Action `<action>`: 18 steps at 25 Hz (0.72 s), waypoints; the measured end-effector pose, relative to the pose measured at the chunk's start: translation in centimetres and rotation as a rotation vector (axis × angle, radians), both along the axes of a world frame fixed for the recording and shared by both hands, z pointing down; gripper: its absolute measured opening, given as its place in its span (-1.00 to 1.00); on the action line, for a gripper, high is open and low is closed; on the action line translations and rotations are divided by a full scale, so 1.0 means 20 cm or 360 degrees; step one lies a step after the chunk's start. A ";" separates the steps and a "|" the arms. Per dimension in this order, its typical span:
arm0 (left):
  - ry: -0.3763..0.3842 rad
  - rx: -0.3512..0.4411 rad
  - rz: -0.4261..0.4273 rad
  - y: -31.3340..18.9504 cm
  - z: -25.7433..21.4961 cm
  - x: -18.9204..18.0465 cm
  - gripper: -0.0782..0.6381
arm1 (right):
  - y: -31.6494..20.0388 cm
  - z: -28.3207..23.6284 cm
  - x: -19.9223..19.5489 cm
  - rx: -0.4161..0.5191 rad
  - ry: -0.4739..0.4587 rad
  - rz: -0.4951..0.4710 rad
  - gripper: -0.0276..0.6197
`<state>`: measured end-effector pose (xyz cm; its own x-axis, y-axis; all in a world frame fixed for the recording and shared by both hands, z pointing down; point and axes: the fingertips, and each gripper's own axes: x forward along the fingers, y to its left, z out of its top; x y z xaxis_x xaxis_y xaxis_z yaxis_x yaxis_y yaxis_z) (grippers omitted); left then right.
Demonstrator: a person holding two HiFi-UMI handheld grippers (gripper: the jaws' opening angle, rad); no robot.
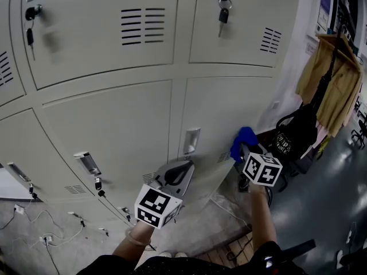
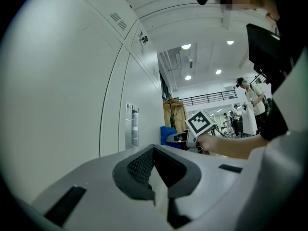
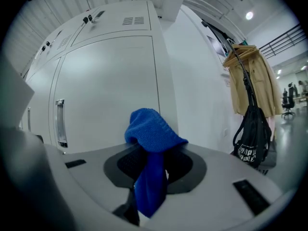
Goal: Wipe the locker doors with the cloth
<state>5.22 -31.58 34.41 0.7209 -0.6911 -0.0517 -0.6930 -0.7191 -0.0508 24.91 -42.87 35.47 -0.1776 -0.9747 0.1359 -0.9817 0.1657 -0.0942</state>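
Note:
Pale grey locker doors (image 1: 109, 125) fill the head view. A blue cloth (image 1: 243, 139) is pinched in my right gripper (image 1: 245, 149), held close to the lower right locker door (image 1: 229, 105) near its bottom corner. In the right gripper view the cloth (image 3: 151, 143) bunches above the jaws and hangs down between them, in front of that door (image 3: 108, 90). My left gripper (image 1: 182, 166) hovers just below a recessed door handle (image 1: 191, 141), jaws together with nothing in them. From the left gripper view (image 2: 155, 160) I see the cloth (image 2: 167, 133) off to the right.
Keys hang from the upper locks (image 1: 222, 10). A tan jacket (image 1: 335, 79) and a black bag (image 1: 295, 133) hang at the right end of the lockers. Cables and plugs (image 1: 40, 228) trail on the floor at lower left. People stand far off in the hall (image 2: 245, 105).

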 end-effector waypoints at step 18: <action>-0.0007 -0.0004 -0.0033 -0.02 0.01 -0.04 -0.76 | 0.05 0.05 0.08 0.0000 0.0047 0.0125 -0.61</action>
<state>4.50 -31.95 34.67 0.7066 -0.7060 -0.0471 -0.7076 -0.7047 -0.0521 26.61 -41.84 36.40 -0.0962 -0.9854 0.1402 -0.9940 0.0878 -0.0648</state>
